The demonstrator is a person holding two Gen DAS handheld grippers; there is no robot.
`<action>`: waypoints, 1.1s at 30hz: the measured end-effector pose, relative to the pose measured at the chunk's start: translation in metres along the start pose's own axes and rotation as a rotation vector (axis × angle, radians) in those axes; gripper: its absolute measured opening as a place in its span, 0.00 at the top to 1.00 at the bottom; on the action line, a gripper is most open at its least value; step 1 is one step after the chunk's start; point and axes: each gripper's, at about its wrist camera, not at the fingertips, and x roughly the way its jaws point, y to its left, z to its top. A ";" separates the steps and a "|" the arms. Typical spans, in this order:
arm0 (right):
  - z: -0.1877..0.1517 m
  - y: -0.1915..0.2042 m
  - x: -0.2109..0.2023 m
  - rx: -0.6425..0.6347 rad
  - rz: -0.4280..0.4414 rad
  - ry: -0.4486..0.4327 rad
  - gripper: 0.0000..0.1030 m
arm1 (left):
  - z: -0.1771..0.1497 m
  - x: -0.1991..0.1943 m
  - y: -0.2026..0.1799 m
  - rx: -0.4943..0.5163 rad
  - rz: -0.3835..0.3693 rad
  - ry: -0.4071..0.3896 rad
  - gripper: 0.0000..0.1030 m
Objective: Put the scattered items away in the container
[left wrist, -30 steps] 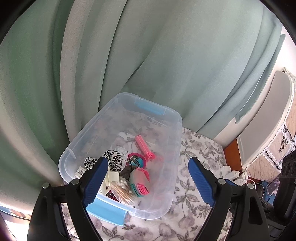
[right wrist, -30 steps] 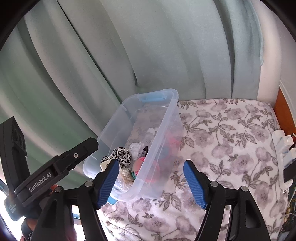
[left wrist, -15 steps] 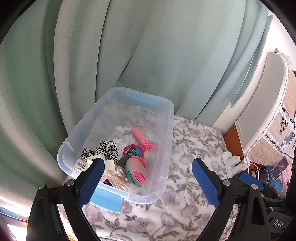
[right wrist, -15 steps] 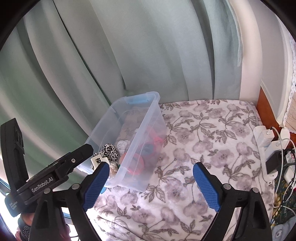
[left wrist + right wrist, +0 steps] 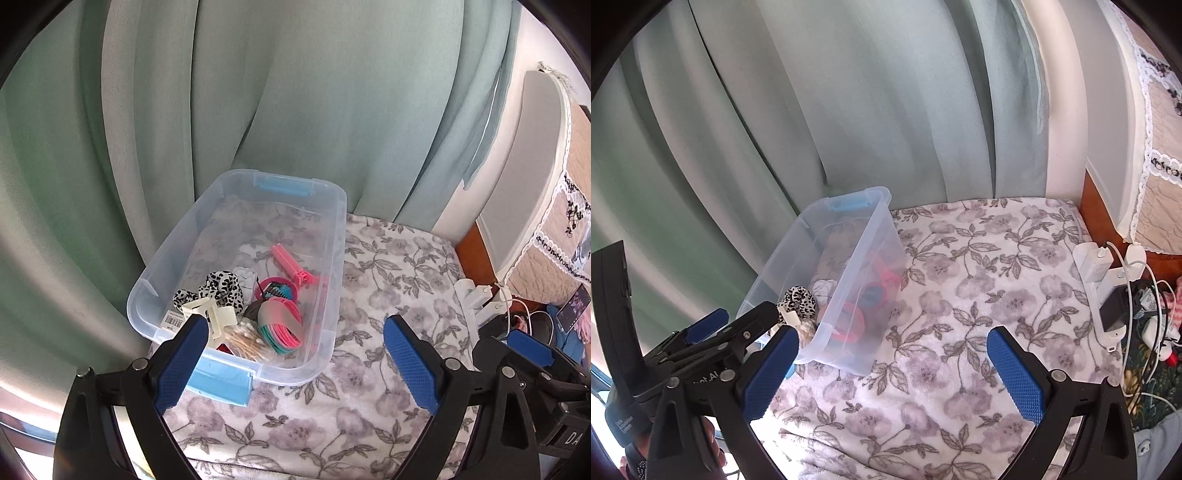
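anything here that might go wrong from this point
The clear plastic bin sits at the edge of the soft floral blanket beside the green curtain; a nudge from the open left tongs might tip it. The white charger cables lie near the right tongs and might snag.

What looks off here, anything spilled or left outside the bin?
Nothing stands out. The bin sits flat on the floral cloth, with the hair clips, scrunchie and cotton swabs all inside. No loose items show on the cloth. Both tongs are open and empty.
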 end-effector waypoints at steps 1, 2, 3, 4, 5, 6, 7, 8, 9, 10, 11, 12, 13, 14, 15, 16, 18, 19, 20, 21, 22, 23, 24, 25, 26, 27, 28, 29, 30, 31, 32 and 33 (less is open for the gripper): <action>0.000 0.001 0.000 -0.002 -0.005 0.003 0.00 | 0.000 0.000 0.000 0.003 0.005 0.003 0.07; -0.001 0.002 0.000 -0.005 -0.009 0.007 0.00 | -0.001 0.000 0.000 0.007 0.013 0.007 0.07; -0.001 0.003 0.000 -0.007 -0.013 0.014 0.00 | -0.002 0.000 -0.001 0.014 0.023 0.011 0.07; -0.002 0.004 0.000 -0.010 -0.016 0.020 0.00 | -0.002 0.000 -0.002 0.023 0.031 0.013 0.07; -0.002 0.005 0.000 -0.012 -0.018 0.025 0.00 | -0.003 0.000 -0.002 0.031 0.039 0.014 0.07; -0.002 0.006 0.000 -0.016 -0.017 0.029 0.00 | -0.003 0.000 -0.003 0.037 0.046 0.017 0.07; -0.003 0.007 0.000 -0.019 -0.017 0.032 0.00 | -0.004 0.000 -0.003 0.039 0.054 0.023 0.07; -0.003 0.009 -0.001 -0.021 -0.022 0.033 0.00 | -0.004 0.000 -0.002 0.040 0.054 0.031 0.07; -0.003 0.010 -0.001 -0.023 -0.030 0.031 0.00 | -0.004 0.000 -0.002 0.041 0.049 0.036 0.07; -0.002 0.011 -0.002 -0.025 -0.038 0.028 0.00 | -0.004 -0.001 -0.002 0.040 0.040 0.035 0.07; -0.002 0.012 -0.003 -0.026 -0.047 0.025 0.00 | -0.005 -0.002 -0.001 0.039 0.031 0.034 0.07; -0.001 0.012 -0.005 -0.024 -0.051 0.023 0.00 | -0.005 -0.003 -0.001 0.041 0.027 0.033 0.07; -0.001 0.012 -0.005 -0.020 -0.055 0.024 0.00 | -0.004 -0.004 -0.001 0.043 0.027 0.031 0.07; -0.001 0.012 -0.005 -0.020 -0.059 0.026 0.00 | -0.004 -0.005 -0.002 0.047 0.028 0.029 0.07; -0.001 0.013 -0.005 -0.020 -0.066 0.030 0.00 | -0.004 -0.006 -0.003 0.050 0.036 0.028 0.07; 0.000 0.014 -0.005 -0.024 -0.074 0.034 0.00 | -0.004 -0.006 -0.003 0.052 0.041 0.028 0.07; 0.000 0.016 -0.006 -0.027 -0.083 0.031 0.00 | -0.003 -0.008 -0.002 0.049 0.040 0.025 0.07; 0.000 0.017 -0.007 -0.028 -0.088 0.030 0.00 | -0.003 -0.008 -0.002 0.045 0.034 0.028 0.07; 0.000 0.017 -0.008 -0.028 -0.092 0.031 0.00 | -0.003 -0.009 -0.001 0.041 0.026 0.032 0.07; 0.001 0.018 -0.009 -0.028 -0.093 0.033 0.00 | -0.003 -0.009 0.000 0.041 0.020 0.035 0.07; 0.001 0.019 -0.010 -0.030 -0.095 0.036 0.00 | -0.003 -0.009 0.000 0.039 0.017 0.039 0.07; 0.002 0.020 -0.010 -0.033 -0.096 0.041 0.00 | -0.003 -0.010 0.001 0.037 0.016 0.040 0.07; 0.002 0.021 -0.011 -0.036 -0.099 0.044 0.00 | -0.003 -0.011 0.001 0.035 0.014 0.041 0.07; 0.003 0.021 -0.011 -0.037 -0.100 0.046 0.00 | -0.002 -0.011 0.002 0.031 0.013 0.043 0.07; 0.003 0.022 -0.012 -0.036 -0.099 0.044 0.00 | -0.002 -0.011 0.002 0.030 0.013 0.047 0.07; 0.003 0.022 -0.012 -0.036 -0.099 0.043 0.00 | -0.002 -0.012 0.002 0.031 0.013 0.050 0.07; 0.003 0.023 -0.013 -0.037 -0.100 0.043 0.00 | -0.002 -0.012 0.002 0.033 0.014 0.053 0.07; 0.003 0.023 -0.013 -0.037 -0.100 0.043 0.00 | -0.002 -0.012 0.003 0.036 0.018 0.055 0.07; 0.003 0.023 -0.013 -0.036 -0.101 0.044 0.00 | -0.002 -0.013 0.002 0.040 0.024 0.055 0.07; 0.003 0.023 -0.013 -0.036 -0.102 0.043 0.00 | -0.002 -0.014 0.002 0.043 0.030 0.053 0.07; 0.003 0.024 -0.014 -0.038 -0.104 0.042 0.00 | -0.002 -0.015 0.001 0.046 0.036 0.050 0.07; 0.003 0.024 -0.015 -0.039 -0.104 0.041 0.00 | -0.001 -0.016 0.002 0.049 0.039 0.048 0.07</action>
